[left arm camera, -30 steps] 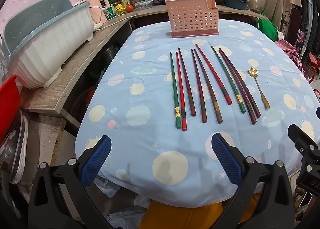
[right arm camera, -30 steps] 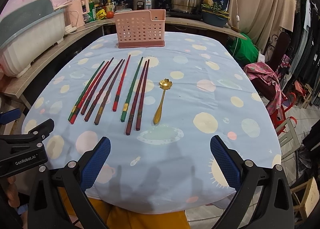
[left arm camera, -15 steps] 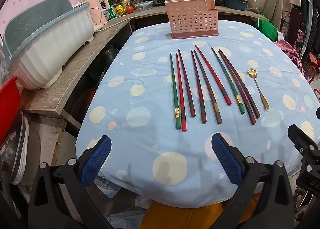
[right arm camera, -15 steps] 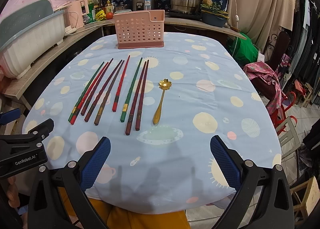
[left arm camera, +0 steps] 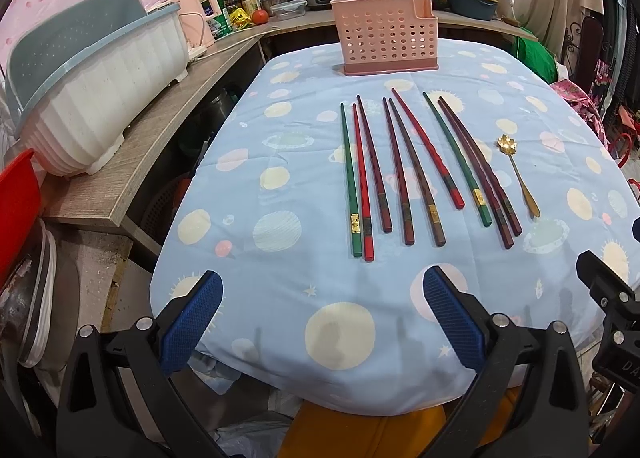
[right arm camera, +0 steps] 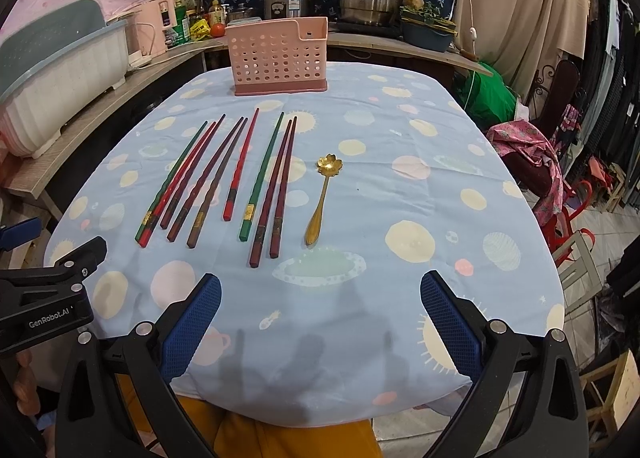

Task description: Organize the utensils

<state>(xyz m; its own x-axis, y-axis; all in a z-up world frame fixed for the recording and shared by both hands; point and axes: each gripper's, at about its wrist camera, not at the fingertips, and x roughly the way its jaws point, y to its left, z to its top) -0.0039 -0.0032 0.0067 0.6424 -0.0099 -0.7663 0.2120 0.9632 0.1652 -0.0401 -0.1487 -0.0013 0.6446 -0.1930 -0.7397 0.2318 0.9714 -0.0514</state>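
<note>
Several red, green and dark maroon chopsticks [left arm camera: 404, 170] [right arm camera: 224, 174] lie side by side on the blue dotted tablecloth [left arm camera: 288, 162] [right arm camera: 420, 162]. A gold flower-headed spoon [left arm camera: 516, 174] [right arm camera: 323, 198] lies to their right. A pink perforated utensil holder [left arm camera: 386, 40] [right arm camera: 280, 56] stands upright at the table's far end. My left gripper [left arm camera: 322, 320] is open and empty above the near table edge, short of the chopsticks. My right gripper [right arm camera: 320, 318] is open and empty, near the spoon's handle end.
A wooden counter [left arm camera: 152, 138] runs along the left with a white and grey dish rack [left arm camera: 92, 74] [right arm camera: 56, 70]. Pots and a rice cooker [right arm camera: 290, 2] stand behind the holder. Chairs and clothes [right arm camera: 536, 154] crowd the right side.
Both views have edged very slightly; the utensils lie as before and both grippers stay open.
</note>
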